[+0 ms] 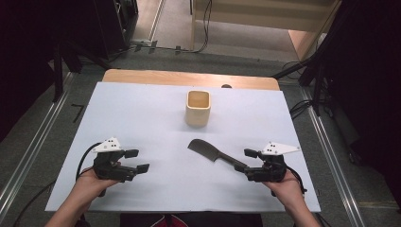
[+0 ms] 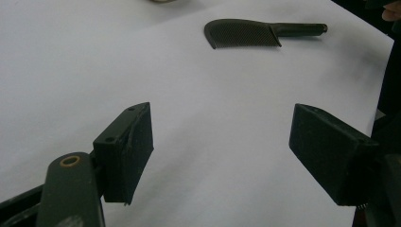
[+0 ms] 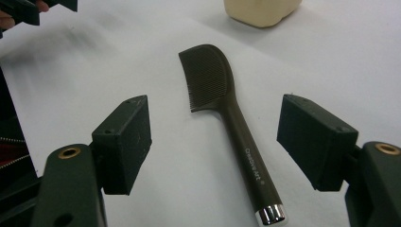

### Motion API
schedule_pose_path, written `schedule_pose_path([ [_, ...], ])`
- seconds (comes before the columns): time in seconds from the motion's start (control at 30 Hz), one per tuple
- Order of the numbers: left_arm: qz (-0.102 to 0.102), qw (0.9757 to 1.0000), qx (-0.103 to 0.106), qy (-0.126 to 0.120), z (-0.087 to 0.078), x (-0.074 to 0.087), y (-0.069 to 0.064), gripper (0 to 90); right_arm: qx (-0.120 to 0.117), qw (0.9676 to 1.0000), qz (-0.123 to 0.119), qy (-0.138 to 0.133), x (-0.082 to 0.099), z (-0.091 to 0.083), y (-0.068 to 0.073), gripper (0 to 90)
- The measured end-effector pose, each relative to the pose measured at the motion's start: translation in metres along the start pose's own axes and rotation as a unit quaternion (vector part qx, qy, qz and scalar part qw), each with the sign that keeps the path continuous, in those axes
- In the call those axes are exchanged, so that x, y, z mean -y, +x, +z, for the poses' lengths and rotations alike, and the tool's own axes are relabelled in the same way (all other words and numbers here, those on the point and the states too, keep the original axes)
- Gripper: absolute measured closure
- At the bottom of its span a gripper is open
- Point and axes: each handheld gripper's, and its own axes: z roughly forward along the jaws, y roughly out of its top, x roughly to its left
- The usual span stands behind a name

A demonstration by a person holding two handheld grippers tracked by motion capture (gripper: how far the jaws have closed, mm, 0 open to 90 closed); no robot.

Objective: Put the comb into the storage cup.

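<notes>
at the near edge of the white worktop, a person's two hands each hold a black gripper, both pointing inward toward the middle. the left gripper sits near the near left corner, its jaws spread wide with bare worktop between them. the right gripper sits toward the near right corner, its jaws also standing wide and gripping nothing; in the right gripper view the chrome-capped end of the comb's handle lies on the worktop between the two pads, touching neither. the dark comb lies flat just right of the worktop's middle, handle toward the right gripper and toothed head angled away toward the centre. in the left gripper view the comb lies well beyond the open jaws, teeth facing the near side. farther back, toward the far edge and near its midpoint, a cream square cup stands upright, open at the top, well apart from the comb. beyond the white sheet a strip of bare wood marks the far edge of the worktop.
</notes>
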Motion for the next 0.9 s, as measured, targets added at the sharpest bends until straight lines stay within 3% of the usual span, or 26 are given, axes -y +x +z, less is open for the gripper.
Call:
schedule_pose_path([
  [0.13, 0.000, 1.0000, 0.004, -0.001, 0.000, 0.000, -0.001, 23.4, -0.011, 0.9999, 0.000, 0.006, 0.004, 0.003, 0.001, 24.8],
  [0.57, 0.001, 1.0000, 0.005, 0.005, 0.003, -0.001, 0.000, 23.5, -0.014, 0.9998, -0.008, 0.007, -0.002, 0.005, -0.003, 24.6],
  [0.73, 0.002, 1.0000, 0.006, 0.005, 0.004, -0.001, 0.001, 23.5, -0.015, 0.9997, -0.018, -0.006, -0.007, 0.000, -0.011, 24.3],
  [0.9, 0.001, 1.0000, 0.007, 0.004, 0.004, -0.001, 0.001, 23.5, -0.010, 0.9998, -0.012, -0.008, -0.008, -0.003, -0.017, 24.3],
])
